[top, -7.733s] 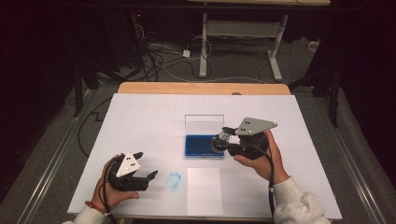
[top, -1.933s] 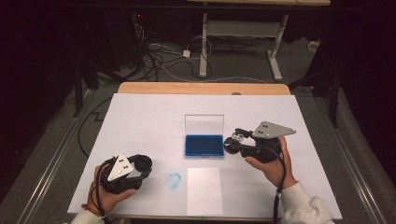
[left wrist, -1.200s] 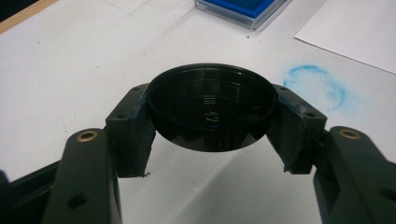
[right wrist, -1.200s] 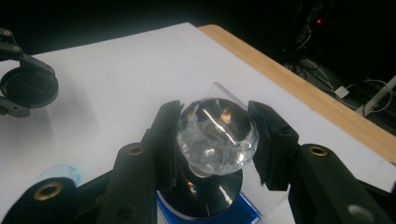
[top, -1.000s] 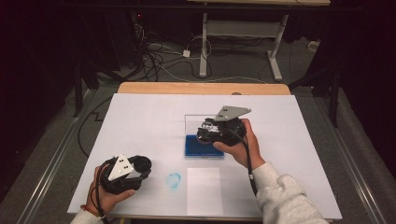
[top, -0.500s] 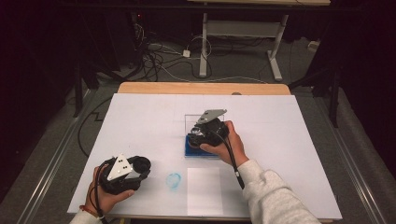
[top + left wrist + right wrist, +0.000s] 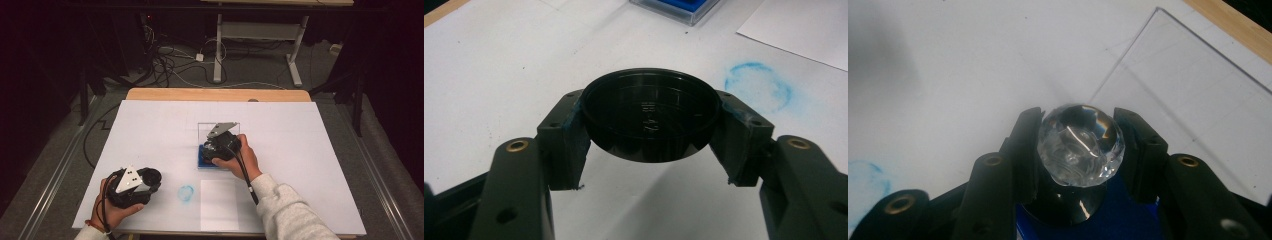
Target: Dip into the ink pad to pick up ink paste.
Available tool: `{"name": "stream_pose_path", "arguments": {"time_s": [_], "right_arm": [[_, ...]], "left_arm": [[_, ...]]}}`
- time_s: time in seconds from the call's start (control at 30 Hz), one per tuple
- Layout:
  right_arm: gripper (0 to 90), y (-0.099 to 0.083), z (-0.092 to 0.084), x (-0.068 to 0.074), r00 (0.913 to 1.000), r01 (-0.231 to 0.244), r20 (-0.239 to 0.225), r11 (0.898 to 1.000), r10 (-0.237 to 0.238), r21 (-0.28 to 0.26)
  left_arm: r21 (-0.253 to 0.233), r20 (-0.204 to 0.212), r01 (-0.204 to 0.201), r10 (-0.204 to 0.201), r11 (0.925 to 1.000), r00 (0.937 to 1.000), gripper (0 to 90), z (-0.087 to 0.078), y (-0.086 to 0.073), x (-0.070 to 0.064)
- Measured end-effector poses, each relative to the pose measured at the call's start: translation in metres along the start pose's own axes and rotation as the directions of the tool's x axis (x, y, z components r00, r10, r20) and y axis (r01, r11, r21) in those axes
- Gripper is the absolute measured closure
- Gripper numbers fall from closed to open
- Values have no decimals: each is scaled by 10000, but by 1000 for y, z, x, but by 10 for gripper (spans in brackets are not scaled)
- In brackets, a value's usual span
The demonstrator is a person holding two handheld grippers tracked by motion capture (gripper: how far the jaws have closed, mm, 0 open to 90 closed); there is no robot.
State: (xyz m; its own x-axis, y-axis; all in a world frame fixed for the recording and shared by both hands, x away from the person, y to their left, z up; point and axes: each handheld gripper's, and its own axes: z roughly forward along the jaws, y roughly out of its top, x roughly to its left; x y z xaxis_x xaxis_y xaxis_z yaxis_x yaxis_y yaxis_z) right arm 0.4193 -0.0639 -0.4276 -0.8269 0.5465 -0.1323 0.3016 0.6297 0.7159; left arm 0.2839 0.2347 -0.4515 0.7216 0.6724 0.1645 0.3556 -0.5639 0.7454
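I judge the step in hand to be inking the stamp, so I want the right gripper [image 7: 212, 150] to press straight down, keeping the stamp level on the pad so the whole face takes colour, then lift cleanly without dragging.

The right gripper's jaws are clamped on the stamp's faceted clear knob [image 7: 1081, 144], one jaw on each side, with the dark stamp body below it over the blue ink pad [image 7: 1108, 215]. The pad sits in its clear case [image 7: 218, 131] near the middle of the table [image 7: 150, 130], its lid standing up behind. Whether the stamp face touches the pad yet, I cannot tell.

My left gripper [image 7: 651, 125] is closed on a round black cap [image 7: 651, 117], parked by the table's near left corner, just beside a blue ring print [image 7: 186, 193] and a white paper sheet [image 7: 220, 205].
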Motion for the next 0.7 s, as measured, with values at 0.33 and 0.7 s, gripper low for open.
{"name": "stream_pose_path", "arguments": {"time_s": [0.33, 0.7], "right_arm": [[570, -3, 2, 1, 9999, -107, -83, 9999, 107, 46], [571, -11, 1, 4, 9999, -56, 83, 9993, 59, -357]], "left_arm": [[73, 84, 3, -3, 10000, 10000, 368, 1, 0, 0], [177, 145, -67, 64, 9998, 9999, 368, 2, 0, -2]]}}
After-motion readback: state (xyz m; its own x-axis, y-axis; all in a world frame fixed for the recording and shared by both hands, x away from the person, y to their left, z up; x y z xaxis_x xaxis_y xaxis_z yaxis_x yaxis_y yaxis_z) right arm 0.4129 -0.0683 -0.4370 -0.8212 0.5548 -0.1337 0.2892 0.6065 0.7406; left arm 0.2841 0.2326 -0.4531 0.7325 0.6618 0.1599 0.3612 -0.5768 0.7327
